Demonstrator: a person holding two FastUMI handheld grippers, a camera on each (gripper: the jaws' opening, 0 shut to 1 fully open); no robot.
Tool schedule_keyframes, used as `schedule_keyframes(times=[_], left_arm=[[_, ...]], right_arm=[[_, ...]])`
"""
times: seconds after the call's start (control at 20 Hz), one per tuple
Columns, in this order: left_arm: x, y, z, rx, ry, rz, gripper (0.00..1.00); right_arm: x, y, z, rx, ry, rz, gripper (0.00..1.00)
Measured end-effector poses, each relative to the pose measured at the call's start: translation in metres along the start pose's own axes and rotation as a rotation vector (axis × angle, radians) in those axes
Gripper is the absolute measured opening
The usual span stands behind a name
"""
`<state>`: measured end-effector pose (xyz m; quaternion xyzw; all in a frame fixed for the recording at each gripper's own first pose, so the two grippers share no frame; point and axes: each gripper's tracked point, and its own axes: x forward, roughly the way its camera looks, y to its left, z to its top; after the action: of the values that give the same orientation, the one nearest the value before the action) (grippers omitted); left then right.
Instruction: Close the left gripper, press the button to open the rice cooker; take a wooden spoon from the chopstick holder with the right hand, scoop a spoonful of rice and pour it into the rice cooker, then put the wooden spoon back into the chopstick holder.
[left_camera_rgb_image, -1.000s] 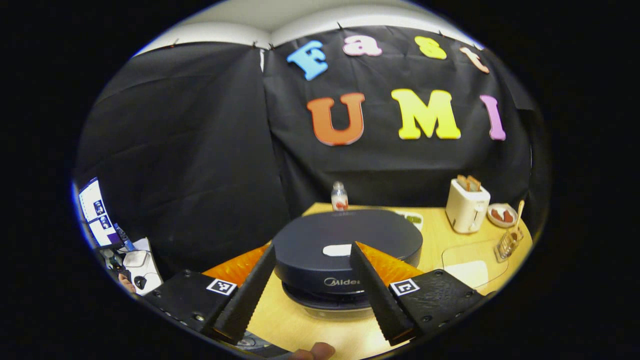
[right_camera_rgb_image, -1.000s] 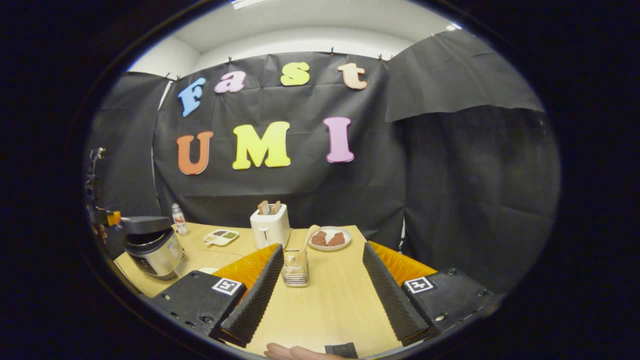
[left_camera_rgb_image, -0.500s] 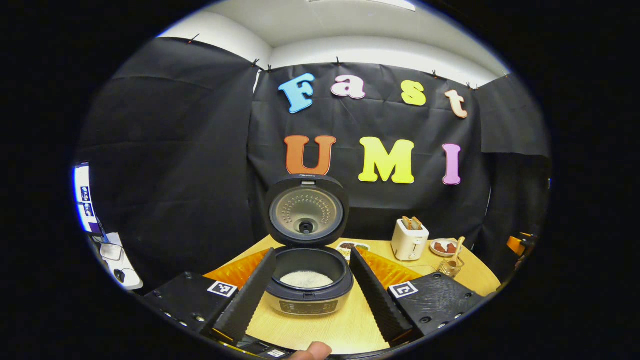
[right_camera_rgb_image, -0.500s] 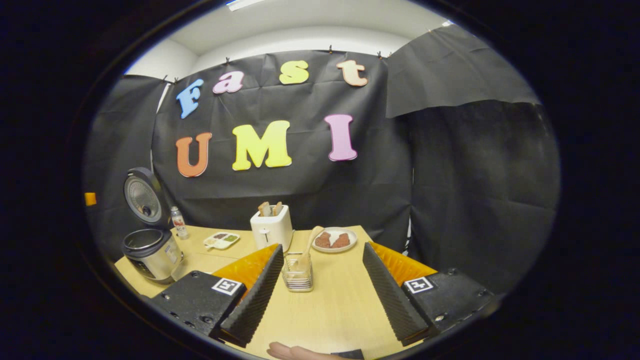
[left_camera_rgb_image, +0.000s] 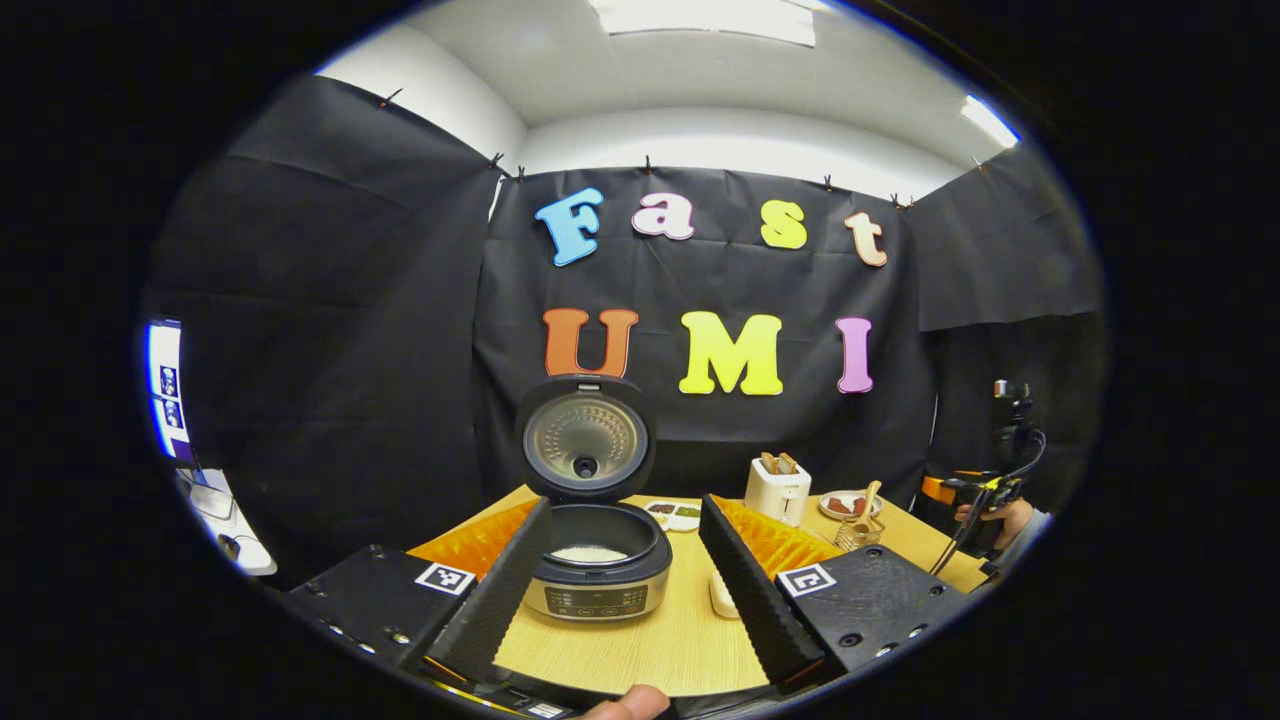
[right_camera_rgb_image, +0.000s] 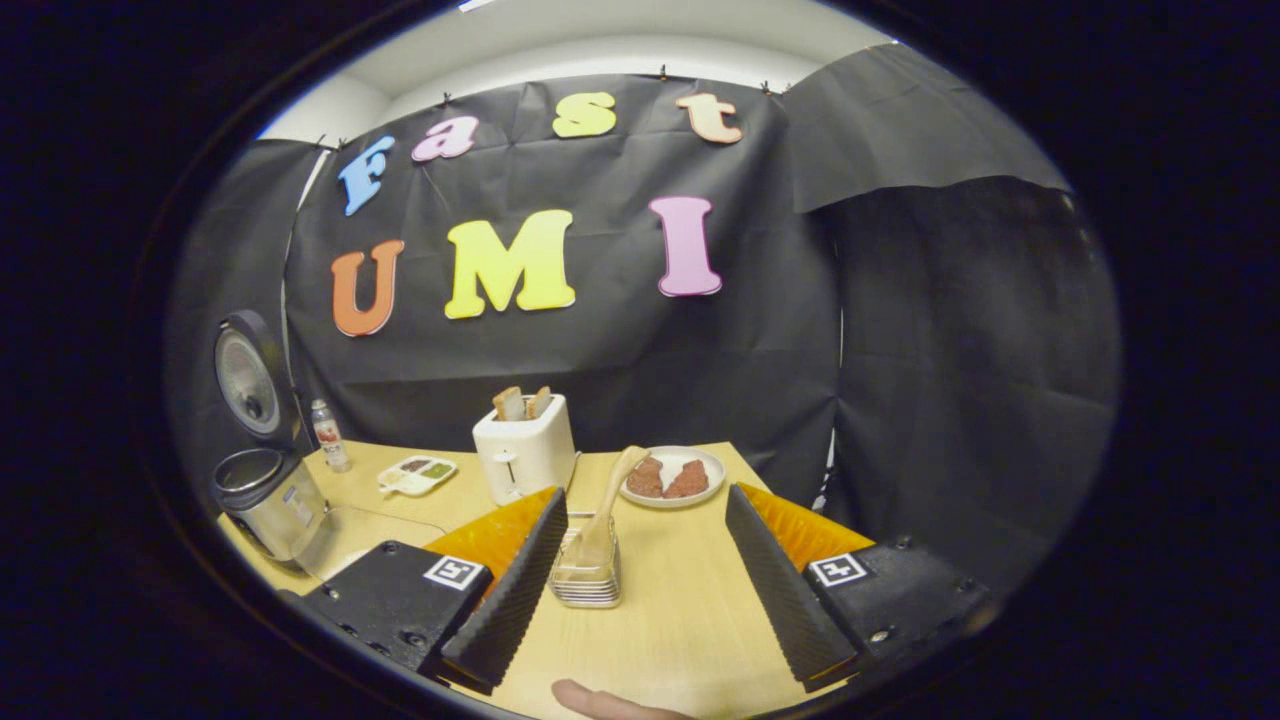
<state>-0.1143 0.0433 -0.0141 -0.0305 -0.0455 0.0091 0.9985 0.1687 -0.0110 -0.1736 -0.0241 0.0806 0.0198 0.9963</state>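
The rice cooker (left_camera_rgb_image: 598, 580) stands on the wooden table with its lid (left_camera_rgb_image: 586, 440) raised upright, and white rice (left_camera_rgb_image: 588, 553) lies in the pot. My left gripper (left_camera_rgb_image: 625, 600) is open and held back from the cooker, which sits between its fingers farther off. In the right gripper view the wire chopstick holder (right_camera_rgb_image: 588, 572) stands just ahead, beside the left finger, with the wooden spoon (right_camera_rgb_image: 608, 498) leaning in it. My right gripper (right_camera_rgb_image: 640, 592) is open and holds nothing. The cooker (right_camera_rgb_image: 265, 500) appears at the far left there.
A white toaster (right_camera_rgb_image: 523, 455) with toast, a plate of meat (right_camera_rgb_image: 672, 477), a sauce dish (right_camera_rgb_image: 417, 474) and a small bottle (right_camera_rgb_image: 325, 436) stand toward the back of the table. A small white object (left_camera_rgb_image: 720, 597) lies right of the cooker. A hand (left_camera_rgb_image: 1000, 520) is at the table's right edge.
The cooker's lid went from shut to fully raised. My left gripper pulled back and away from the cooker. My right gripper moved closer to the chopstick holder.
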Motion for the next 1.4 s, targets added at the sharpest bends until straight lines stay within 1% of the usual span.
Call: schedule_keyframes(times=[0.25,0.4,0.6,0.7,0.85,0.9,0.95,1.0,1.1,1.2,1.25,1.35,1.4], left_arm=[[-0.01,0.001,0.0,0.002,-0.021,-0.002,0.95],[-0.008,0.001,-0.001,0.005,-0.029,0.004,0.95],[-0.001,0.006,-0.004,0.01,-0.033,0.019,0.95],[0.002,0.009,-0.005,0.015,-0.036,0.027,0.95],[0.011,0.005,-0.012,0.055,-0.025,0.0,0.95],[0.014,0.007,-0.016,0.068,-0.018,-0.001,0.95],[0.018,0.01,-0.017,0.074,-0.015,0.006,0.94],[0.023,0.011,-0.02,0.077,-0.008,0.008,0.94],[0.032,0.009,-0.029,0.077,0.009,0.008,0.95],[0.041,0.008,-0.037,0.072,0.029,0.003,0.95],[0.044,0.006,-0.041,0.072,0.039,-0.002,0.95],[0.049,0.006,-0.048,0.072,0.054,-0.006,0.95],[0.05,0.005,-0.049,0.07,0.06,-0.006,0.95]], right_arm=[[0.054,-0.003,-0.024,0.016,0.038,-0.002,0.99],[0.081,0.007,-0.043,0.028,0.086,0.025,0.99],[0.117,0.032,-0.047,0.039,0.111,0.085,1.0],[0.138,0.034,-0.052,0.057,0.138,0.079,1.0],[0.167,0.034,-0.06,0.1,0.177,0.065,0.92],[0.174,0.036,-0.06,0.108,0.183,0.068,0.84],[0.182,0.036,-0.06,0.108,0.179,0.072,0.88],[0.191,0.034,-0.062,0.101,0.194,0.068,0.83],[0.203,0.036,-0.073,0.116,0.233,0.082,0.67],[0.203,0.047,-0.069,0.158,0.223,0.139,0.63],[0.204,0.046,-0.069,0.174,0.218,0.141,0.6],[0.201,0.047,-0.067,0.215,0.212,0.138,0.36],[0.199,0.052,-0.065,0.226,0.206,0.155,0.24]])
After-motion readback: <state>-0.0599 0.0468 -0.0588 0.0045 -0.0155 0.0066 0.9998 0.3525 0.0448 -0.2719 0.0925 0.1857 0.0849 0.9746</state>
